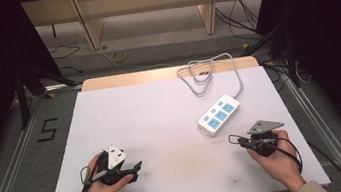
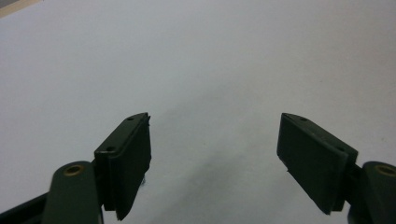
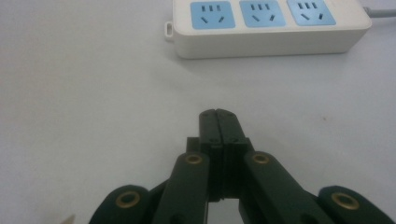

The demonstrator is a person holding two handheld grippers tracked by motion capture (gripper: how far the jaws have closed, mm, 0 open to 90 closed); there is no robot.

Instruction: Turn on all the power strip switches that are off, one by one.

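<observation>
A white power strip (image 1: 219, 114) with blue socket faces lies on the right half of the white table (image 1: 151, 114); its grey cable (image 1: 208, 73) curls toward the far edge. My right gripper (image 1: 233, 139) is held near the front right, just short of the strip's near end, its jaws pressed together on nothing. In the right gripper view the strip (image 3: 266, 25) lies across the top, ahead of the shut right gripper (image 3: 218, 115). My left gripper (image 1: 138, 166) rests at the front left, pointing right. In the left gripper view the left gripper (image 2: 215, 158) stands wide open over bare table.
A wooden strip (image 1: 170, 73) borders the table's far edge. Metal rails (image 1: 313, 121) run along both sides, with dark stands and loose cables on the floor beyond. A "5" mark (image 1: 48, 129) is on the floor at the left.
</observation>
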